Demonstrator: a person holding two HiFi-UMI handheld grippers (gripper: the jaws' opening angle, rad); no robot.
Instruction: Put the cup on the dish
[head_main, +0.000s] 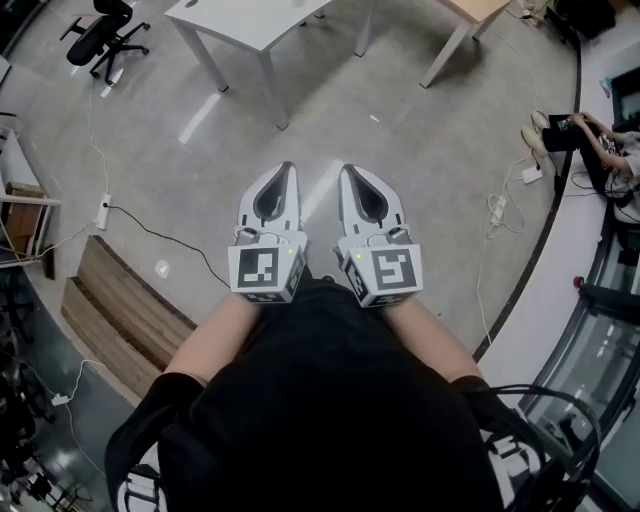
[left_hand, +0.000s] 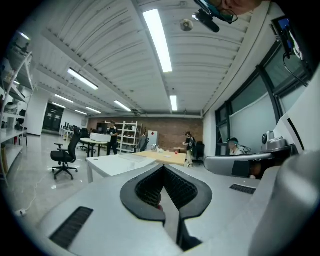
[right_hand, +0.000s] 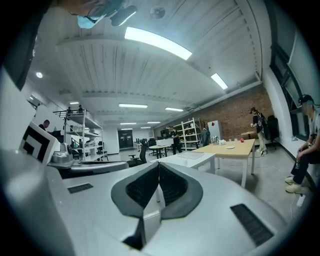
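Note:
My left gripper (head_main: 285, 170) and right gripper (head_main: 348, 172) are held side by side at waist height over the grey floor, both pointing forward. Each has its jaws shut, with nothing between them. In the left gripper view the left gripper (left_hand: 163, 167) faces a far wooden table (left_hand: 165, 158). In the right gripper view the right gripper (right_hand: 158, 164) faces the same wooden table (right_hand: 227, 149). A small white dish (right_hand: 230, 147) lies on it, with a small red object (right_hand: 242, 140) beyond. They are too small for me to make out a cup.
A white table (head_main: 250, 25) stands ahead and the wooden table's corner (head_main: 470, 10) shows to its right. An office chair (head_main: 105, 35) is far left. Cables and a power strip (head_main: 103, 210) lie on the floor beside a low wooden platform (head_main: 120, 310). A seated person (head_main: 600, 140) is at the right.

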